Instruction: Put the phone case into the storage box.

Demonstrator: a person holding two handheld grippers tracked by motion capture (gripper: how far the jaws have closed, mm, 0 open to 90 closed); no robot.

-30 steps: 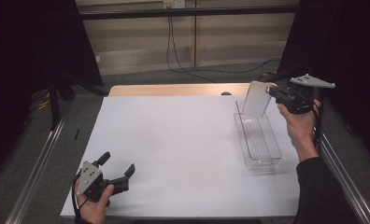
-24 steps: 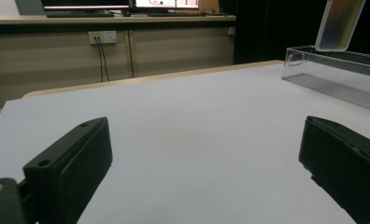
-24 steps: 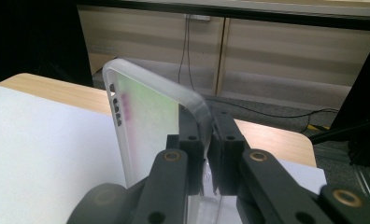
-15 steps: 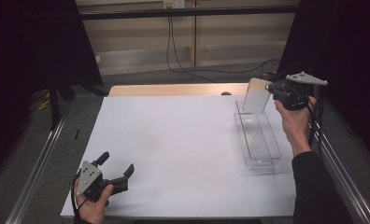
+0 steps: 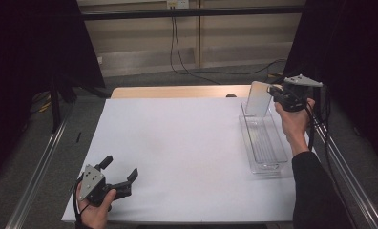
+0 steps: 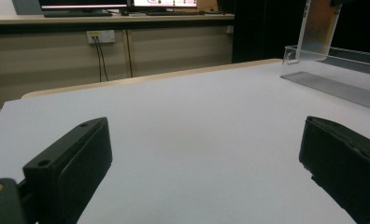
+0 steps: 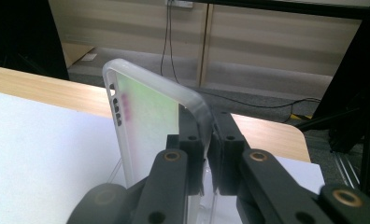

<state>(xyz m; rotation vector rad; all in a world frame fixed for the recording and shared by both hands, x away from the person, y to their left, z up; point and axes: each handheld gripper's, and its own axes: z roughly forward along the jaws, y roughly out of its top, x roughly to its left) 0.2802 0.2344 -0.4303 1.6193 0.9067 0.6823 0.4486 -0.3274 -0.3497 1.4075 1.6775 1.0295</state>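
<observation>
High view: the right tongs (image 5: 274, 94) grip a translucent case (image 5: 258, 98) by its edge, holding it upright over the far end of the clear tray (image 5: 265, 164), which lies along the desk's (image 5: 177, 143) right edge. The left tongs (image 5: 120, 176) rest open and empty near the front left corner.

Left gripper view: jaws spread wide over bare desk.

Right gripper view: jaws pinch only the case's (image 7: 150, 121) thin rim, so it could twist or slip free and miss the tray.

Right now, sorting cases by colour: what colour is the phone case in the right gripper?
Translucent frosted clear phone case, best in the right gripper view.
</observation>
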